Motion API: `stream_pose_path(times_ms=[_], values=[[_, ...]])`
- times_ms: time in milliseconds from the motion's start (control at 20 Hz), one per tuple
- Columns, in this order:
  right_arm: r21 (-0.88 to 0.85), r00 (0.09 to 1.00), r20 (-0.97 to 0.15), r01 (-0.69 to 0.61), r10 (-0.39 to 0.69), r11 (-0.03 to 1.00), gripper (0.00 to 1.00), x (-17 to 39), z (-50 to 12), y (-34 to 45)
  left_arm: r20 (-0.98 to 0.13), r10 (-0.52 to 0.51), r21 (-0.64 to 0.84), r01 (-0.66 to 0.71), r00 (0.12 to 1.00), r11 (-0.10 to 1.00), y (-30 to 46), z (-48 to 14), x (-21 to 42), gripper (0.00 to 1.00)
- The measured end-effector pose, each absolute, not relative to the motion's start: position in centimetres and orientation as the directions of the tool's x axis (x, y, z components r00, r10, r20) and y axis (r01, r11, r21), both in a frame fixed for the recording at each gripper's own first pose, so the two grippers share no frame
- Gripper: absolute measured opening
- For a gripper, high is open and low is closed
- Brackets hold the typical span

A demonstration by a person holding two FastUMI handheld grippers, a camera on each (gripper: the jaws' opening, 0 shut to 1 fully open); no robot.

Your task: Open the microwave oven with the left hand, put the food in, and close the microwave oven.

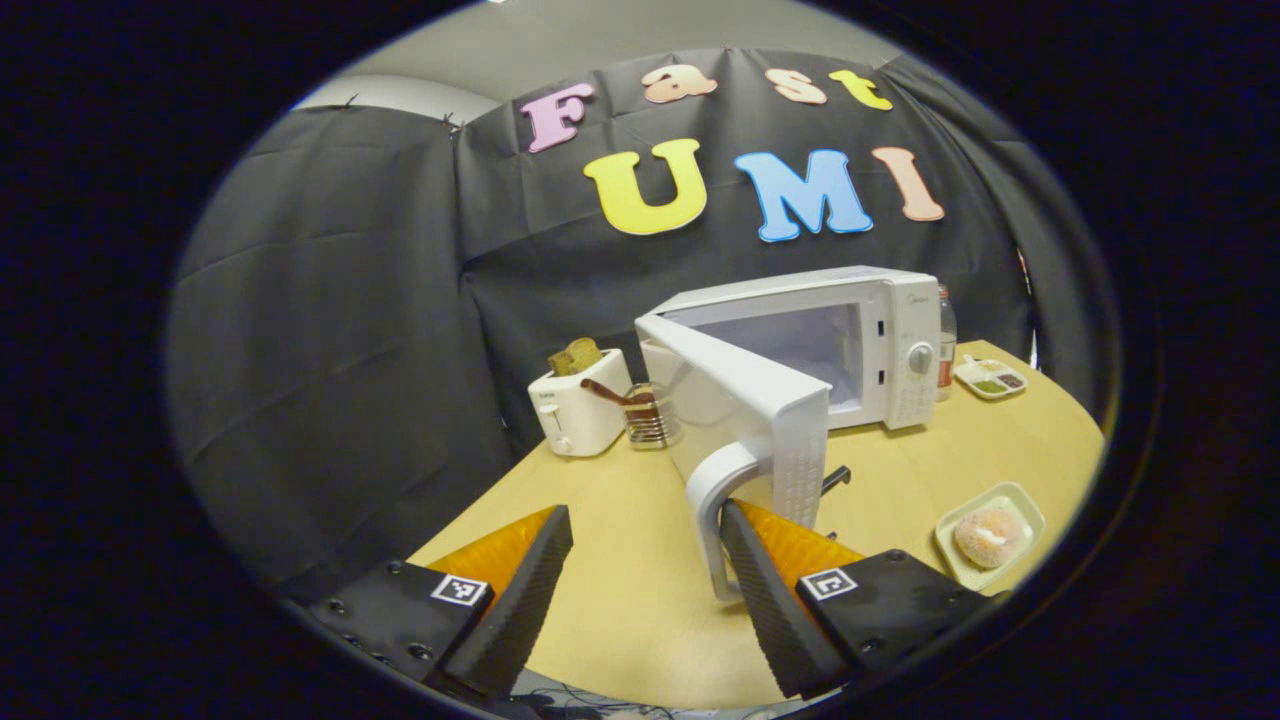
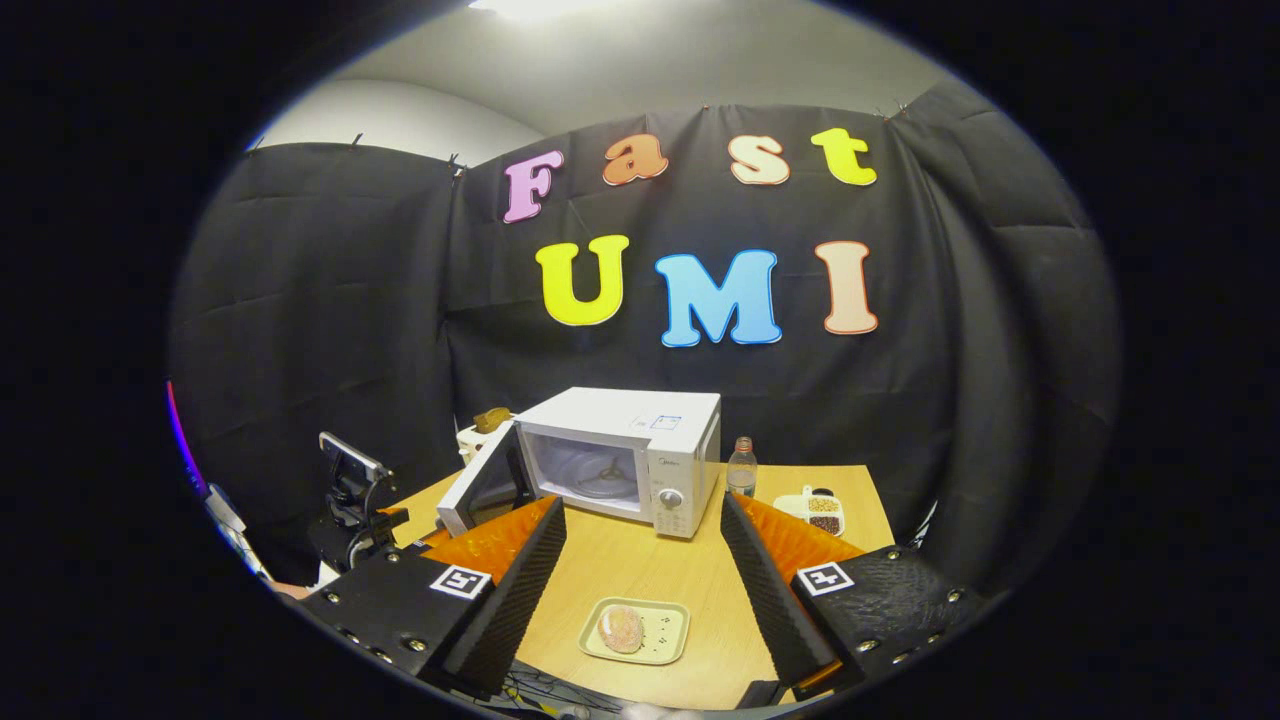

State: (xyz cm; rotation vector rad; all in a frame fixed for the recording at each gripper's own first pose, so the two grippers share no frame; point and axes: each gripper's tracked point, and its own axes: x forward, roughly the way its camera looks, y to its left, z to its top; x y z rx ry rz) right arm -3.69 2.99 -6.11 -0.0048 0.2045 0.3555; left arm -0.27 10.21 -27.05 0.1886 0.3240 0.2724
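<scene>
Evidently light and soft, the food (image 2: 622,628) sits centre-bottom on its rigid tray (image 2: 667,633), the safer hold, between the right gripper (image 2: 640,560) fingers, spread apart and empty.

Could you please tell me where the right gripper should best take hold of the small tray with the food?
Probably the pale rectangular tray by its bare near or right rim, coming from the table's front edge. The round pink pastry sits at its left end, leaving the right side free.

Black cloth wall (image 2: 330,300) behind a pale wooden table (image 2: 640,570), ceiling light (image 2: 540,8) above.
</scene>
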Motion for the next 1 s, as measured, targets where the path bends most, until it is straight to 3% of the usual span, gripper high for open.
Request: stream_pose_path(times_ms=[50,450,600,750,950,1000], values=[[0.019,0.917,-0.211,-0.342,0.338,0.94,0.95,-3.4,-6.7,3.1,-0.288,0.305,0.234,-0.242,0.908,0.942,11.2,-27.1,-0.6,1.0],[0.025,0.916,-0.275,-0.298,0.293,0.954,0.96,-0.7,-11.2,7.3,-0.311,0.322,0.249,-0.25,0.894,0.936,19.6,-27.7,-2.3,0.94],[0.008,0.916,-0.289,-0.286,0.276,0.958,0.95,0.1,-12.8,9.2,-0.298,0.367,0.267,-0.292,0.881,0.918,23.3,-27.1,-2.8,1.0],[0.002,0.902,-0.342,-0.282,0.265,0.96,0.96,0.6,-16.2,10.9,-0.28,0.354,0.233,-0.295,0.892,0.927,24.9,-25.9,-3.0,0.97],[-0.032,0.869,-0.434,-0.278,0.238,0.96,0.95,0.5,-22.2,12.0,-0.223,0.305,0.225,-0.256,0.926,0.94,24.5,-21.7,-3.6,1.0],[-0.039,0.857,-0.461,-0.279,0.23,0.96,0.95,0.3,-24.0,12.0,-0.204,0.281,0.222,-0.235,0.938,0.946,23.8,-20.4,-3.6,0.94]])
